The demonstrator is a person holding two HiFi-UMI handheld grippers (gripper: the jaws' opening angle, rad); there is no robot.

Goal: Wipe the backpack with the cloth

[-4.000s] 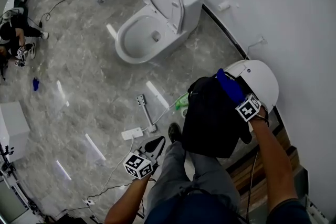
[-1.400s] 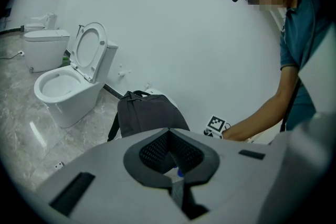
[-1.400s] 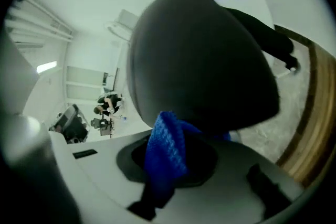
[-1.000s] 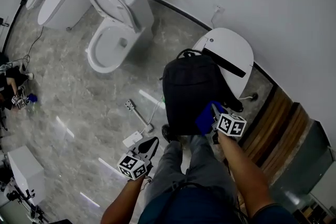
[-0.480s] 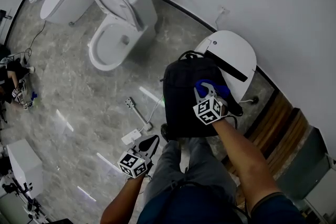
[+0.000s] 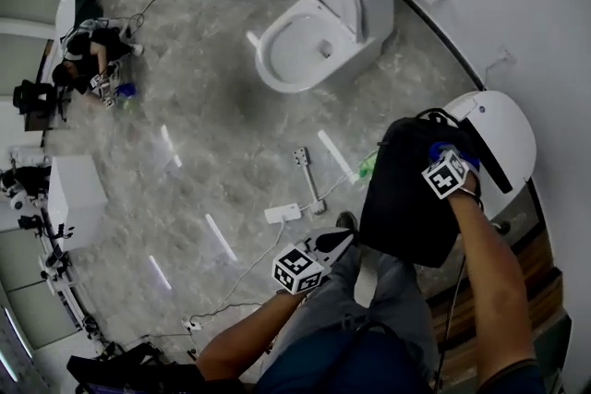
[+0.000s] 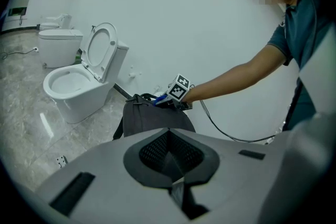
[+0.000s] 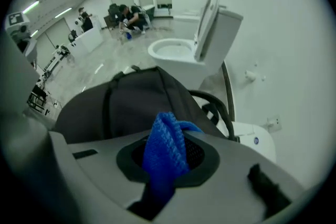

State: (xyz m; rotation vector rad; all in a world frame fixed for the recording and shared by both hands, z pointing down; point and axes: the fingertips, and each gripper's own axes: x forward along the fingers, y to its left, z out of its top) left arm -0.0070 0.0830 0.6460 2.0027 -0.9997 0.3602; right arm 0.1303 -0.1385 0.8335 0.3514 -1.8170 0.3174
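Right gripper (image 6: 445, 160), jaws clamped on the blue cloth (image 8: 165, 152), has slid from the bottom edge of the backpack (image 6: 402, 198) up to its top, at 3 o'clock. Looks like 1 stroke done. Left gripper (image 6: 331, 243) has its jaws closed and empty.

Head view steeply down, left gripper view facing backpack (image 7: 152, 118), right gripper view close over it, toilet (image 6: 319, 41) in all

Left claw (image 7: 169, 139), jaws together and empty, faces a dark grey fabric backpack (image 7: 152, 117); a white ceramic toilet (image 7: 79, 86) stands left of it.
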